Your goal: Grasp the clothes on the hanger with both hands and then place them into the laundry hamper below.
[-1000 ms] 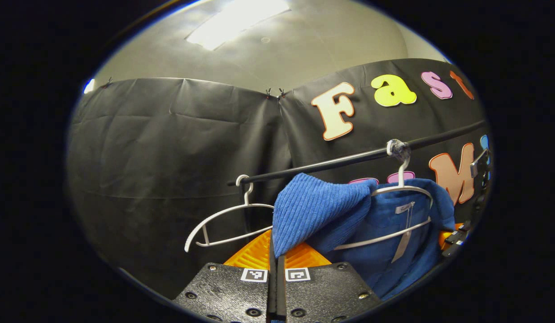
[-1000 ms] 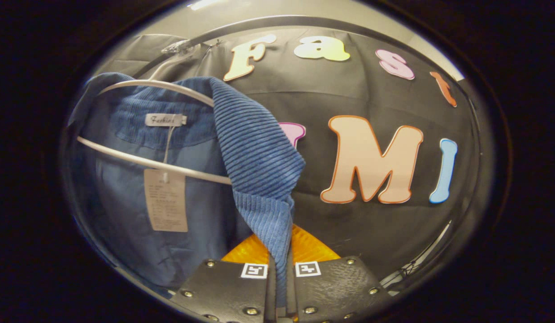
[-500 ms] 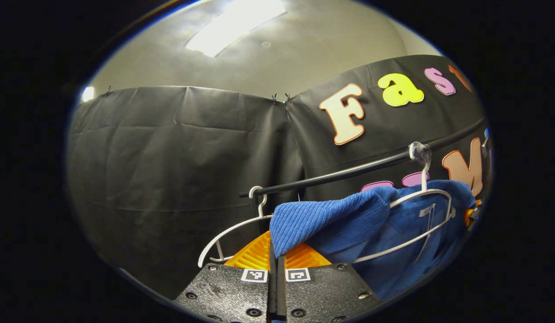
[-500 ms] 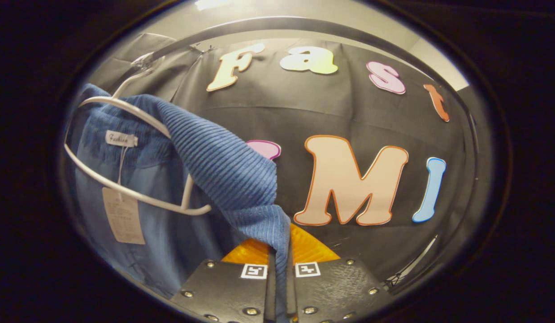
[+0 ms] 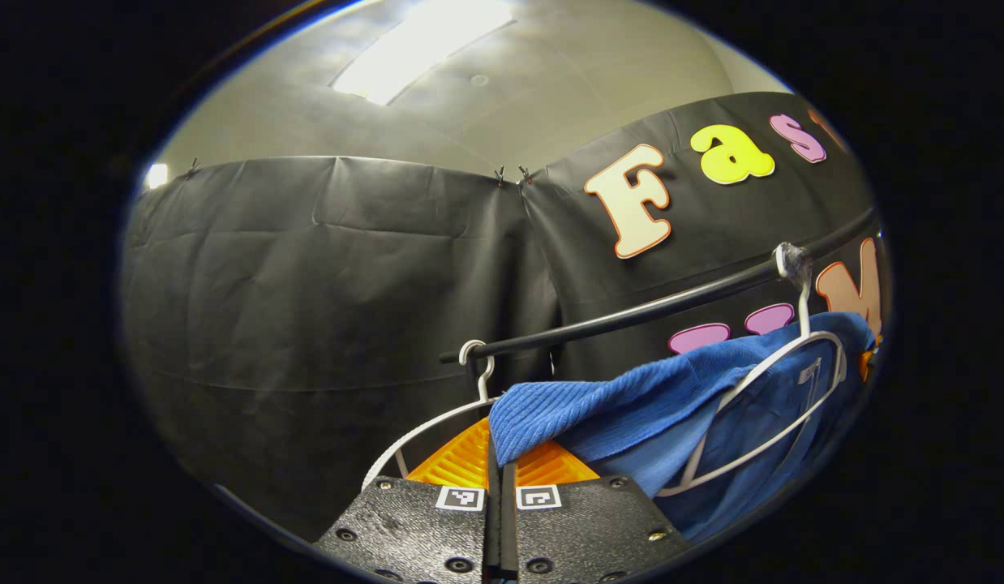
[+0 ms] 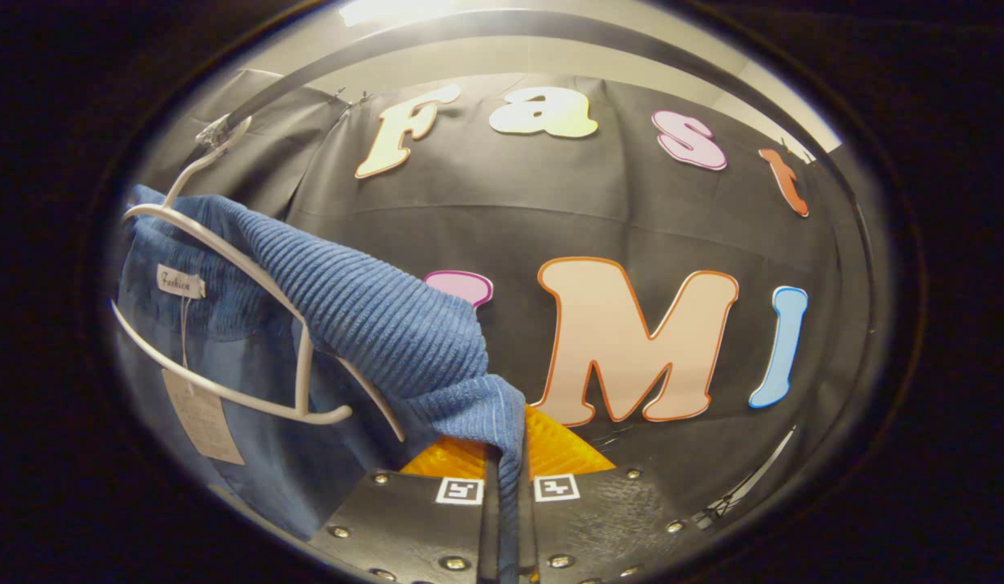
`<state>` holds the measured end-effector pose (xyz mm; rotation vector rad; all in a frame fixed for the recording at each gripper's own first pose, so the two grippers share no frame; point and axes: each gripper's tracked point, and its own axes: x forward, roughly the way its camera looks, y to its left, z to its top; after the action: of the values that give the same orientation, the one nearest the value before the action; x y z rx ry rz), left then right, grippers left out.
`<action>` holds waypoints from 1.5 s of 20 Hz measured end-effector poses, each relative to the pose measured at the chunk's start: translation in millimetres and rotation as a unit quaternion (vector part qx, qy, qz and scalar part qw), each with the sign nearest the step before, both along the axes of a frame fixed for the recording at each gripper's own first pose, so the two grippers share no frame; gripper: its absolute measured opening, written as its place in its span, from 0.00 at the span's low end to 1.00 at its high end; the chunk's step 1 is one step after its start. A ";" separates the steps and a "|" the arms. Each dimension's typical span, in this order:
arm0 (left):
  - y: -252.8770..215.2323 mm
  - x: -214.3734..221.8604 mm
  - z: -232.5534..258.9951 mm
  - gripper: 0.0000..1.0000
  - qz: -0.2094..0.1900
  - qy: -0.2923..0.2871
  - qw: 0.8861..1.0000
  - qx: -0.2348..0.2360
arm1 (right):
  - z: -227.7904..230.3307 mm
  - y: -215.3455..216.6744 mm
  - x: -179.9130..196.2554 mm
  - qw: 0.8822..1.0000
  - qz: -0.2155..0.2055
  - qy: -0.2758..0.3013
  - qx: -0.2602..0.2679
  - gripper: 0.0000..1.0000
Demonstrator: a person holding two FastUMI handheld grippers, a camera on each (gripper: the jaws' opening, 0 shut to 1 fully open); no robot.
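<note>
A blue ribbed garment [image 5: 632, 405] hangs on a white hanger [image 5: 782, 405] from a black rail [image 5: 656, 308]. In the left gripper view my left gripper [image 5: 499, 495] is shut on one shoulder corner of the cloth, pulled out sideways to the left of the hanger. In the right gripper view the same blue garment [image 6: 372, 324] stretches from the white hanger [image 6: 251, 397] down to my right gripper [image 6: 508, 503], which is shut on the other shoulder corner. A paper tag [image 6: 195, 418] dangles inside the collar.
A second, bare white hanger [image 5: 437, 426] hangs at the left end of the rail, just behind my left gripper. The black rail [image 6: 486, 32] arcs overhead in the right gripper view. Black booth cloth stands close behind.
Both grippers have drawn the shoulder corners outward and lower. The cloth has slid along the hanger arms, and the hanger has tilted and swung away toward the edge of each view.
</note>
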<state>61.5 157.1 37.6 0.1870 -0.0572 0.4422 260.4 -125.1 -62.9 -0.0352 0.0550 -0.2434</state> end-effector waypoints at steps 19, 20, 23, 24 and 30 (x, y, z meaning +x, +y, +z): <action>6.6 52.1 -20.7 0.00 -0.034 0.001 0.999 0.014 | 7.2 -17.5 23.3 1.000 -0.007 -0.010 0.025 0.09; 7.5 48.8 -24.4 0.02 -0.035 0.002 0.999 0.010 | 5.8 -18.9 22.4 1.000 -0.008 -0.008 0.022 0.09; 7.7 48.4 -35.1 0.00 -0.036 0.009 0.999 0.006 | 2.1 -18.2 22.2 1.000 -0.007 -0.007 0.014 0.09; 7.0 46.2 -40.5 0.00 -0.037 0.014 0.999 0.004 | 0.4 -18.0 22.6 1.000 -0.007 -0.005 0.013 0.09; 1.3 35.4 -59.1 0.00 -0.040 0.029 0.999 -0.005 | -15.3 -17.7 27.1 1.000 -0.007 0.013 0.016 0.09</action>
<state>96.9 158.4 -21.6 0.1858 -0.0058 0.3577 287.5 -142.8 -78.2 -0.0059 0.0853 -0.2556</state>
